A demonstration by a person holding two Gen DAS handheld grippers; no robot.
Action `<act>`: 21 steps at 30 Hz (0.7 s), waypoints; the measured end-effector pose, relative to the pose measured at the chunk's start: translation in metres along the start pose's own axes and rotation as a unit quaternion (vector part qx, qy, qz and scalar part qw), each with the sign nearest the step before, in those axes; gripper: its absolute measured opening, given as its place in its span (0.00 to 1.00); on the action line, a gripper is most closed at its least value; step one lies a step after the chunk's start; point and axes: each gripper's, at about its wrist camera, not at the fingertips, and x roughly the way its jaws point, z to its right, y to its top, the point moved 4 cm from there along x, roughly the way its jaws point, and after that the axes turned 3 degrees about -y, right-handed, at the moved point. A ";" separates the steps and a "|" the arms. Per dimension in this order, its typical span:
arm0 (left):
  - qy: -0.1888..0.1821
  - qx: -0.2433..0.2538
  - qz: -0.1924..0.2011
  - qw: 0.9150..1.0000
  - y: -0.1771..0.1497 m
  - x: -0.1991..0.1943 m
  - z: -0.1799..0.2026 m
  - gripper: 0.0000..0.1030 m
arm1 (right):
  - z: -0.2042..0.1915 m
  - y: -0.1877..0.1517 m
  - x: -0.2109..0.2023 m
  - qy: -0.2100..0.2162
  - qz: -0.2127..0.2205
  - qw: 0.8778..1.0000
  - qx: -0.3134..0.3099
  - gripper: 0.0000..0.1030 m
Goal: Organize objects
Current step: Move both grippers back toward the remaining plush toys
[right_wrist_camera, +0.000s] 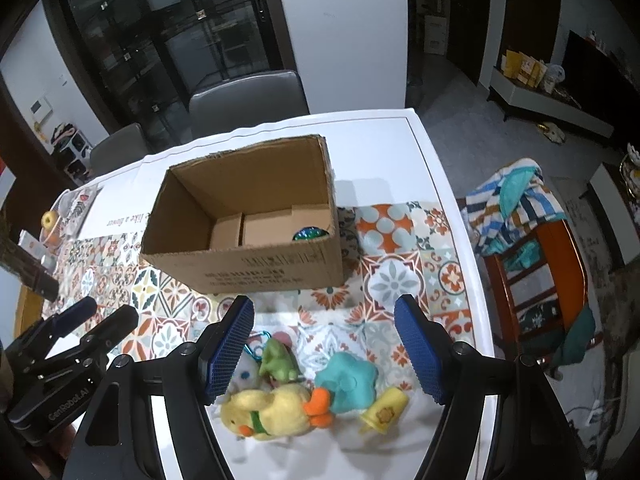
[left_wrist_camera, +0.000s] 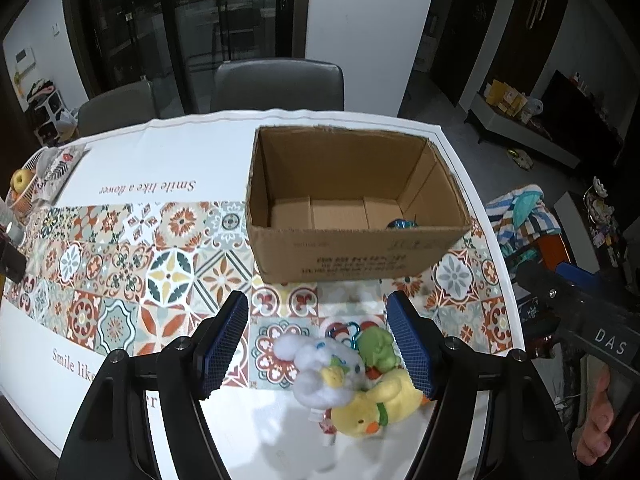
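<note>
Above desk [left_wrist_camera: 168,148], near its front edge, we hover both grippers over toy pile. Left gripper [left_wrist_camera: 318,342]: jaws roughly half open, empty, above white plush [left_wrist_camera: 320,372] and green plush [left_wrist_camera: 376,348]. Right gripper [right_wrist_camera: 324,346]: same, empty, above yellow duck [right_wrist_camera: 276,408] and teal plush [right_wrist_camera: 348,384]. Cardboard box [right_wrist_camera: 256,268] just behind pile, open. Risk, our guess: toys touch, so closing may snag two; grippers close together may collide.

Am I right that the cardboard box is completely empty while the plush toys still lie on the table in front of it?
Not quite: the cardboard box is not empty. The right wrist view shows a shiny blue-green object in its near corner. The plush toys do lie on the table in front of it.
</note>
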 end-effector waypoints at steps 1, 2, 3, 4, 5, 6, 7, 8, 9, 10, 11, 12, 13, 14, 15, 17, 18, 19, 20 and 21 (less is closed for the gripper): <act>-0.002 -0.001 -0.003 1.000 -0.002 0.001 0.000 0.69 | 0.001 -0.002 0.000 0.000 -0.002 1.000 0.001 0.71; -0.003 -0.001 -0.007 1.000 -0.005 0.003 0.000 0.69 | 0.002 -0.004 0.000 0.000 -0.003 1.000 0.003 0.71; -0.005 -0.001 -0.009 1.000 -0.007 0.003 0.000 0.69 | 0.003 -0.007 0.001 0.000 -0.005 1.000 0.005 0.71; -0.005 0.000 -0.013 1.000 -0.009 0.004 0.000 0.69 | 0.003 -0.008 0.000 0.000 -0.006 1.000 0.006 0.71; -0.006 0.000 -0.016 1.000 -0.012 0.006 0.000 0.69 | 0.004 -0.010 0.001 0.000 -0.008 1.000 0.008 0.71; -0.008 0.002 -0.019 1.000 -0.013 0.007 0.000 0.69 | 0.005 -0.012 0.002 0.000 -0.010 1.000 0.009 0.71; -0.009 0.003 -0.022 1.000 -0.014 0.008 0.000 0.69 | 0.006 -0.013 0.003 0.000 -0.012 1.000 0.011 0.71; -0.010 0.003 -0.024 1.000 -0.016 0.009 0.000 0.69 | 0.007 -0.015 0.005 0.000 -0.015 1.000 0.012 0.71; -0.012 0.005 -0.028 1.000 -0.017 0.010 0.000 0.69 | 0.007 -0.017 0.006 -0.001 -0.017 1.000 0.014 0.71; -0.013 0.005 -0.031 0.999 -0.019 0.012 0.000 0.69 | 0.009 -0.019 0.008 -0.001 -0.020 1.000 0.015 0.71; -0.014 0.005 -0.035 0.999 -0.021 0.014 0.000 0.69 | 0.010 -0.021 0.010 -0.001 -0.024 1.000 0.017 0.71; -0.033 0.015 -0.044 0.998 -0.023 0.015 0.001 0.69 | 0.010 -0.023 0.011 -0.001 -0.026 0.999 0.019 0.71; -0.033 0.015 -0.049 0.998 -0.025 0.018 0.000 0.69 | 0.010 -0.026 0.012 -0.002 -0.029 0.999 0.020 0.71; -0.034 0.015 -0.053 0.998 -0.028 0.020 0.001 0.69 | 0.011 -0.028 0.015 -0.002 -0.033 0.999 0.021 0.71; -0.036 0.017 -0.058 0.998 -0.030 0.022 0.001 0.69 | 0.011 -0.030 0.017 -0.002 -0.037 0.999 0.021 0.71; -0.040 0.018 -0.067 0.997 -0.034 0.027 0.003 0.69 | 0.013 -0.034 0.023 0.000 -0.046 0.999 0.024 0.71; -0.042 0.019 -0.073 0.996 -0.036 0.030 0.003 0.69 | 0.013 -0.037 0.025 0.000 -0.050 0.998 0.024 0.71; -0.044 0.020 -0.077 0.996 -0.038 0.032 0.003 0.69 | 0.014 -0.039 0.028 0.000 -0.055 0.998 0.025 0.71; -0.046 0.021 -0.082 0.995 -0.039 0.035 0.003 0.69 | 0.016 -0.041 0.031 0.000 -0.059 0.998 0.026 0.71; -0.047 0.022 -0.088 0.995 -0.042 0.038 0.004 0.69 | 0.016 -0.043 0.034 -0.001 -0.064 0.998 0.027 0.71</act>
